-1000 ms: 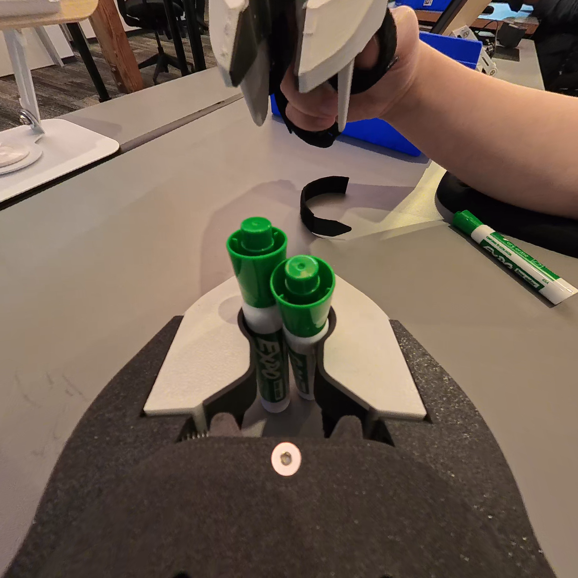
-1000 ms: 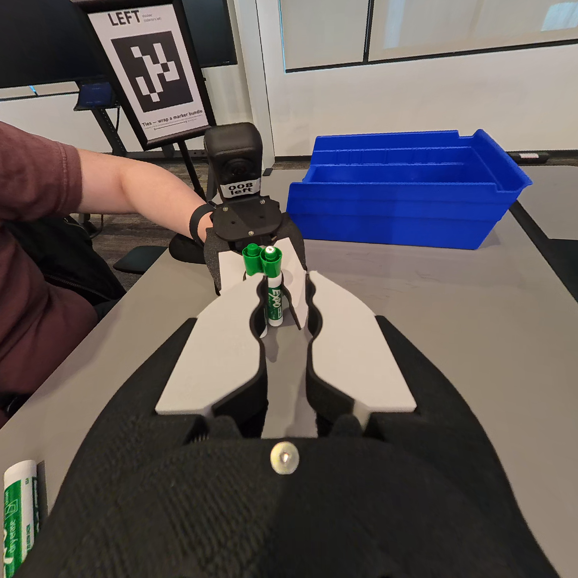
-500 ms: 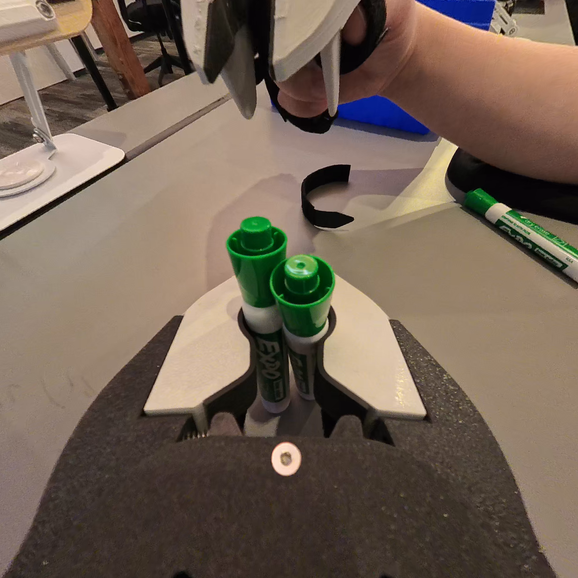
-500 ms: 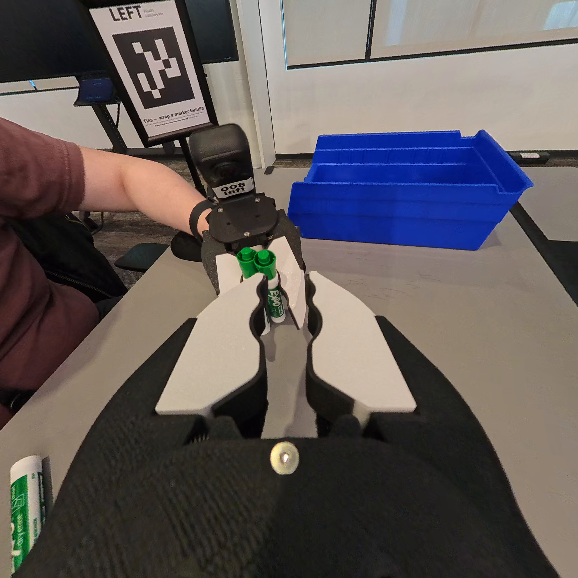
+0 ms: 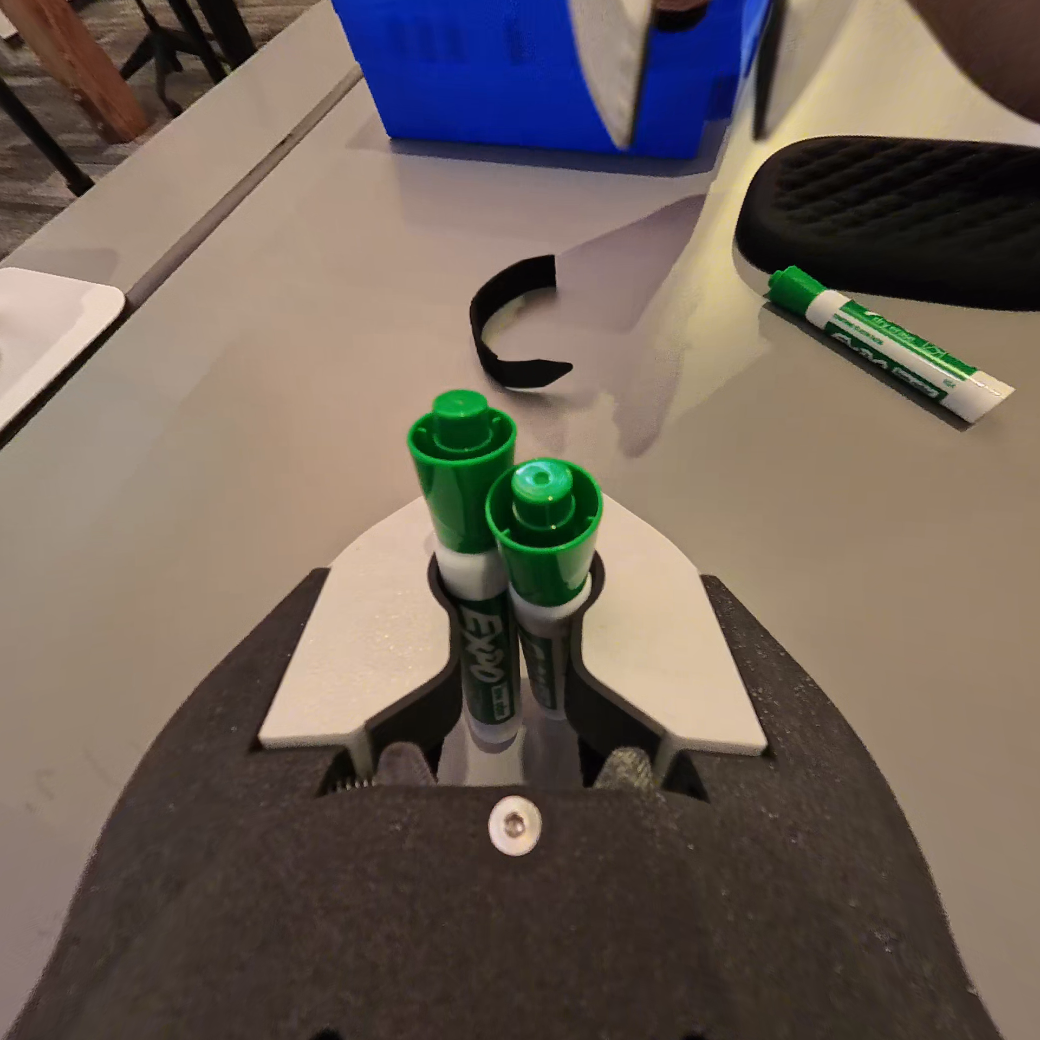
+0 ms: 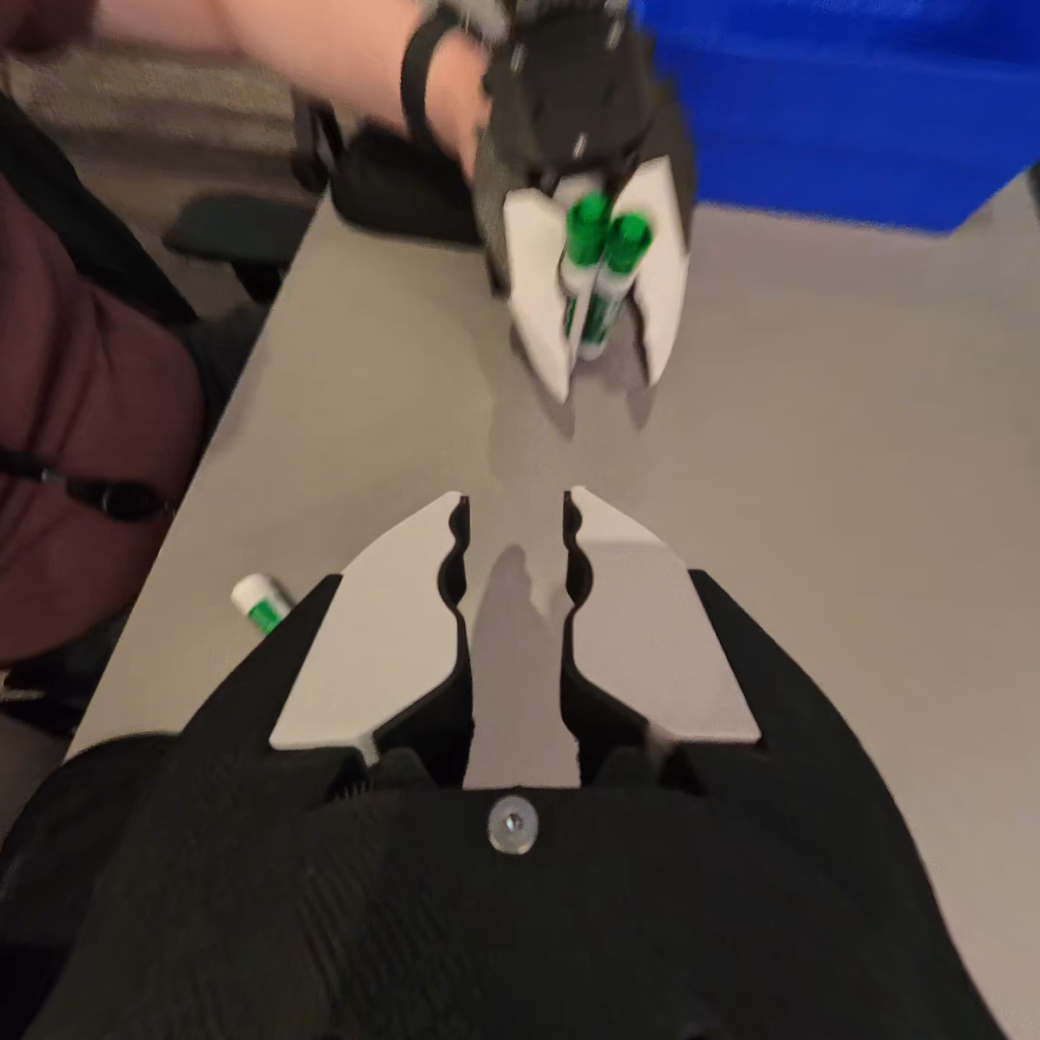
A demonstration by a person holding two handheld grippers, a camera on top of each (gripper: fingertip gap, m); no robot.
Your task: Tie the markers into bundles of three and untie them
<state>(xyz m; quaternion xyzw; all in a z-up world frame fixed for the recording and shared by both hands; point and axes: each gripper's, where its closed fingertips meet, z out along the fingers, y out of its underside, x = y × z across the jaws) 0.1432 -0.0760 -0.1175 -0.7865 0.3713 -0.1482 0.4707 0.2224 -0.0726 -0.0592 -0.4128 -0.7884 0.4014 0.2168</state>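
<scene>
Clamped between our left gripper's (image 5: 515,568) jaws stand two green markers (image 5: 495,518), upright and side by side, caps up. Our right gripper (image 6: 515,498) hangs over the grey table (image 5: 225,394) with jaws apart, grasping nothing. Beyond the pair lies a curled black strap (image 5: 506,332); a third marker (image 5: 883,346) rests well apart on the right, before a blue bin (image 5: 478,73).
</scene>
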